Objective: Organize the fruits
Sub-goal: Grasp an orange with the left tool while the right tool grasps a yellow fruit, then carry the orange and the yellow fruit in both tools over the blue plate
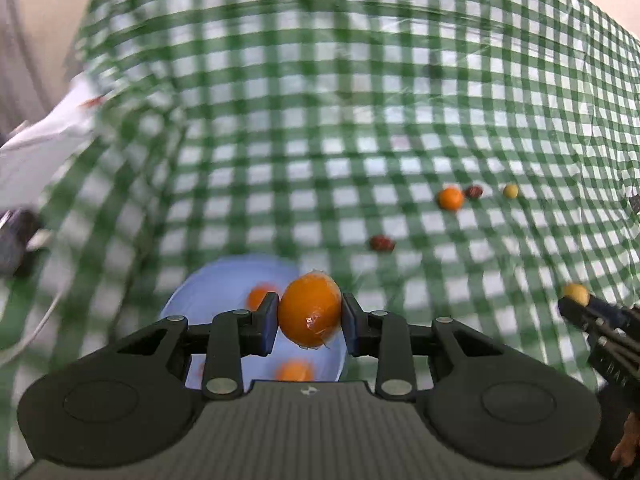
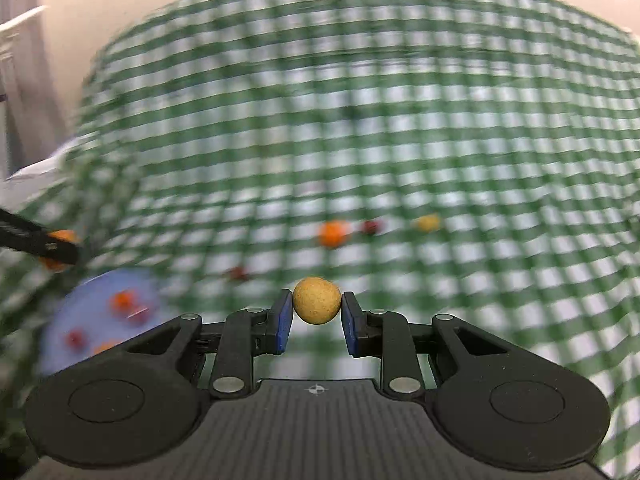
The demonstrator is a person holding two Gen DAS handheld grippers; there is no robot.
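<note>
My left gripper (image 1: 310, 312) is shut on an orange fruit (image 1: 310, 310) wrapped in clear film, held above a pale blue plate (image 1: 208, 300). The plate holds small orange fruits (image 1: 295, 371). My right gripper (image 2: 317, 304) is shut on a small yellow round fruit (image 2: 317, 300), lifted over the green checked cloth (image 2: 400, 140). In the left wrist view the right gripper (image 1: 576, 300) appears at the right edge with that yellow fruit (image 1: 576, 294). The blue plate (image 2: 64, 336) lies blurred at lower left in the right wrist view, with the left gripper (image 2: 52, 248) above it.
On the cloth lie a loose orange fruit (image 1: 451, 199), two dark red fruits (image 1: 382, 243) (image 1: 474, 191) and a yellow one (image 1: 511, 191). A white object (image 1: 44, 148) sits at the table's left edge. Both views are blurred by motion.
</note>
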